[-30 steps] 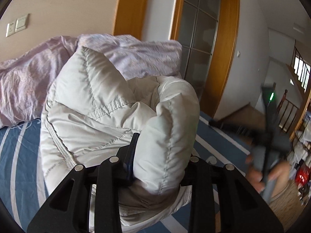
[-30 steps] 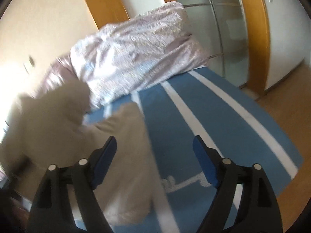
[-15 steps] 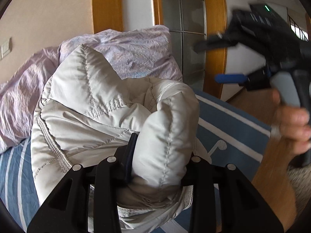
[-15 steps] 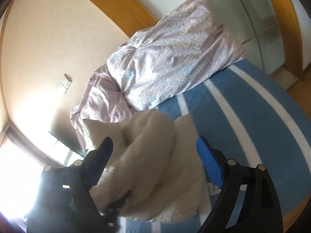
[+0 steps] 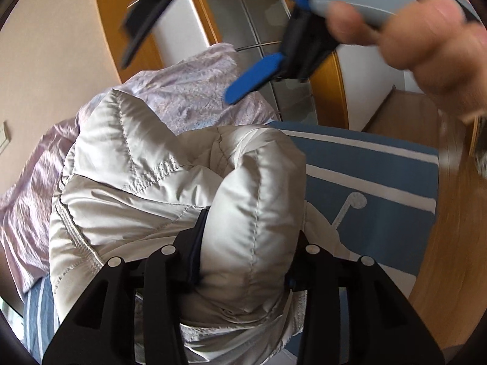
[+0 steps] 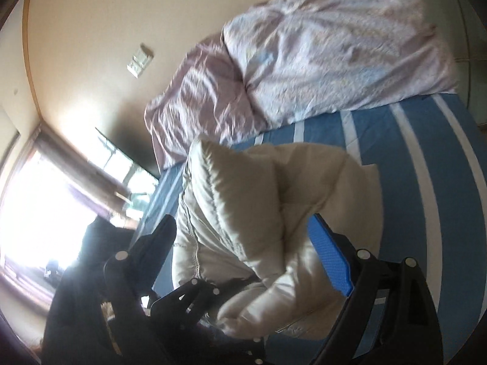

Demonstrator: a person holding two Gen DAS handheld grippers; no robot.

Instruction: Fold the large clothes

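Note:
A puffy off-white down jacket lies bunched on the blue striped bed. My left gripper pinches a thick padded fold of it; the jaws are opening but both pads still press into the padding. In the right wrist view the same jacket fills the middle, with the left gripper black at the bottom. My right gripper hangs open above the jacket, which shows between its fingers without touching the blue pad. A hand carries the right gripper across the top of the left wrist view.
A rumpled lilac duvet is heaped at the head of the bed against the wall. A wood-framed glass door and wooden floor lie past the bed's right edge. A bright window is on the other side.
The right gripper rose and swung from the right side to above the jacket, now pointing down at it. The left gripper sank and rolled with the fold still in it.

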